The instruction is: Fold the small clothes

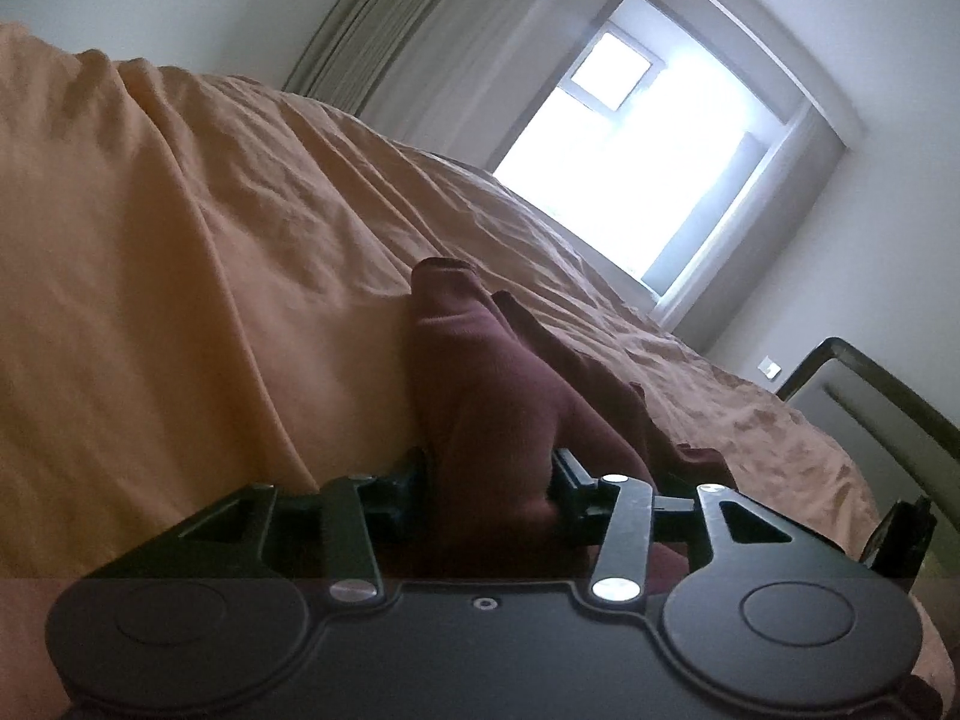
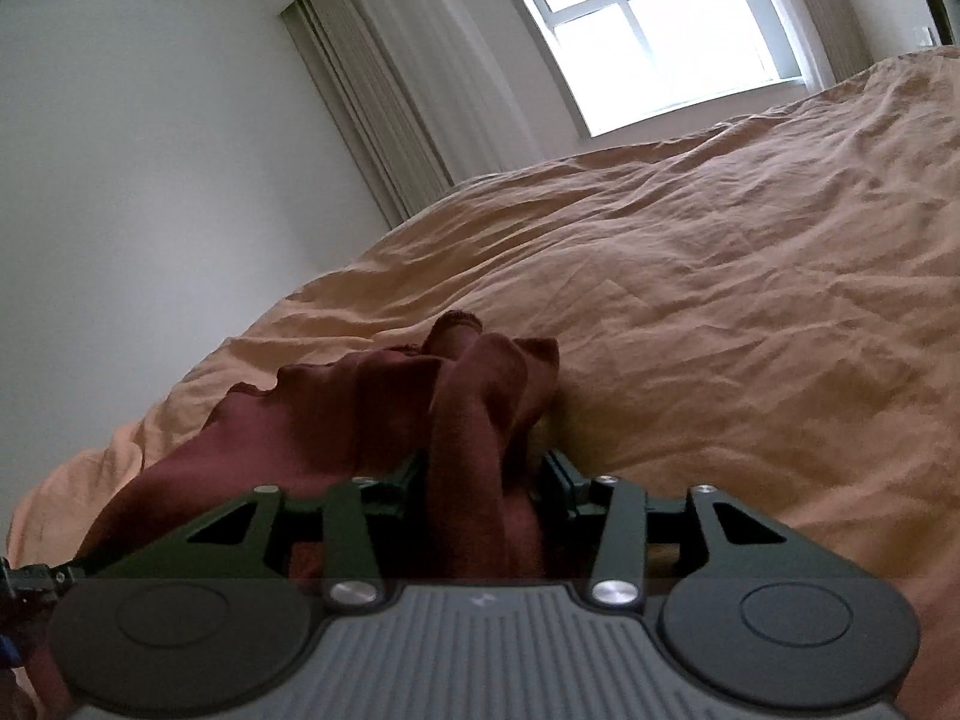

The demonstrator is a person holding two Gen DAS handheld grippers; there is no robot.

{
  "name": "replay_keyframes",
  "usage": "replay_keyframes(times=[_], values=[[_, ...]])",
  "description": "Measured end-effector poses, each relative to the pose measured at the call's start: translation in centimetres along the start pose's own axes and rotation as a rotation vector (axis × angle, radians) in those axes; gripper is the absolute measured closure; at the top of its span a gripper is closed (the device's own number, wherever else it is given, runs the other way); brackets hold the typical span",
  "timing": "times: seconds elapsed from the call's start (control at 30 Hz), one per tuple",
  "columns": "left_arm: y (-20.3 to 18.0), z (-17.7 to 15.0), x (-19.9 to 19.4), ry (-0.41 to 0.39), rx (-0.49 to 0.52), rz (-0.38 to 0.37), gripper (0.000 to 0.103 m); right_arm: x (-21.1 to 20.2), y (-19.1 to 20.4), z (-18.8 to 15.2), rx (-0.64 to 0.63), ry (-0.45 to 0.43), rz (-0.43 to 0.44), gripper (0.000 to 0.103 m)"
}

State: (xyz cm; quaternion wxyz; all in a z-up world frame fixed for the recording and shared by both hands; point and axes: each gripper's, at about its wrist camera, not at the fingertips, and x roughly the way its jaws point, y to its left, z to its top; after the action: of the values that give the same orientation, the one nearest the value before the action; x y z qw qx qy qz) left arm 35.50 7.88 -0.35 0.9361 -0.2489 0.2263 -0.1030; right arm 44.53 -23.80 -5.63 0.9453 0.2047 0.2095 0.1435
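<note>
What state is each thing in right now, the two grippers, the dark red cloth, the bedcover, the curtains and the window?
Left gripper: jaws shut on the cloth.
Right gripper: jaws shut on the cloth.
Dark red cloth: bunched, pinched by both grippers, partly resting on the bedcover.
Bedcover: spread over the bed, wrinkled.
Curtains: drawn aside, window uncovered.
Window: bright with daylight; open or closed cannot be told.

— How's the left claw?
— Low over the bed, jaws clamped on a bunch of maroon garment.
— And the right claw?
— The same: closed tight on another bunch of that cloth.
</note>
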Motion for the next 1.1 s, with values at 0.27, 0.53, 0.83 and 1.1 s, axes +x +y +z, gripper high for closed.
replay_keyframes(times=[0.27,0.53,0.83,1.1], values=[[0.76,-0.41,-0.13,-0.005,-0.017,-0.016,0.051,-0.22,-0.09,-0.16,0.016,0.003,0.018,0.047],[0.74,-0.43,-0.15,-0.005,-0.017,-0.016,0.050,-0.19,-0.09,-0.25,0.015,0.004,0.039,0.036],[0.74,-0.46,-0.13,-0.005,-0.017,-0.015,0.048,-0.04,0.27,-0.35,0.003,0.010,0.058,0.026],[0.72,-0.48,-0.12,-0.007,-0.014,-0.015,0.046,-0.14,0.61,-0.41,-0.013,0.004,0.084,0.008]])
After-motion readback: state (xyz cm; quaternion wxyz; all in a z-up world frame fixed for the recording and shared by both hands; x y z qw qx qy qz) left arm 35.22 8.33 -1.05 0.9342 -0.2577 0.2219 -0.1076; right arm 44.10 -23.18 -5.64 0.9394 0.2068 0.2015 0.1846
